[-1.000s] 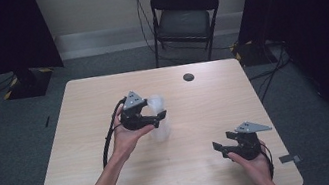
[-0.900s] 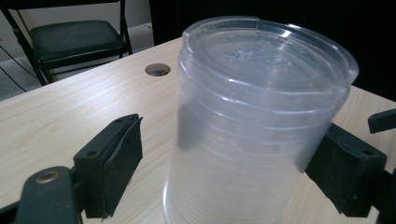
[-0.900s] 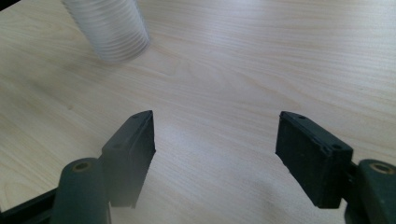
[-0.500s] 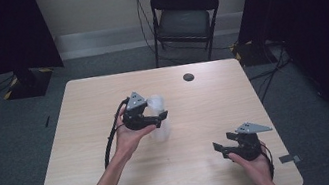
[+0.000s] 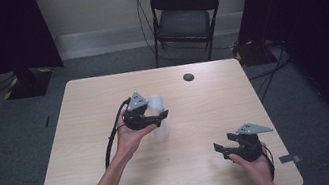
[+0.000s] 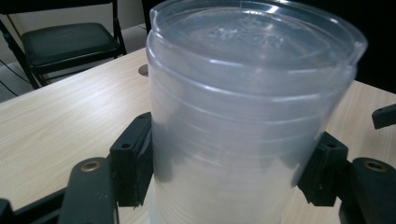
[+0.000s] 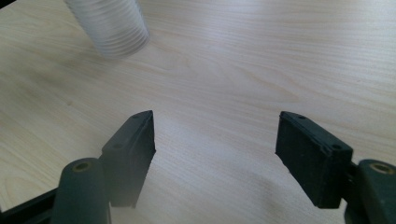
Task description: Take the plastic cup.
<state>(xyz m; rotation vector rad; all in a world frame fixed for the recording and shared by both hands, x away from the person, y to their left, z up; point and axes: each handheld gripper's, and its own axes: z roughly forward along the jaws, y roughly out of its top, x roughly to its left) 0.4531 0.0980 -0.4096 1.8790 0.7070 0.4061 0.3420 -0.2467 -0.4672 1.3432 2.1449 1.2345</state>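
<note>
Your left gripper (image 5: 159, 118) has its two black jaws pressed against opposite sides of a clear plastic cup stack (image 6: 243, 116), which stands upright between the pads (image 6: 133, 163), its rim above them. From above the stack (image 5: 157, 108) looks pale and blurred, so whether its base touches the table (image 5: 83, 136) is hard to tell. Your right gripper (image 7: 215, 149) hovers with jaws spread wide over bare wood, the stack (image 7: 109, 25) well ahead and to the left of them
</note>
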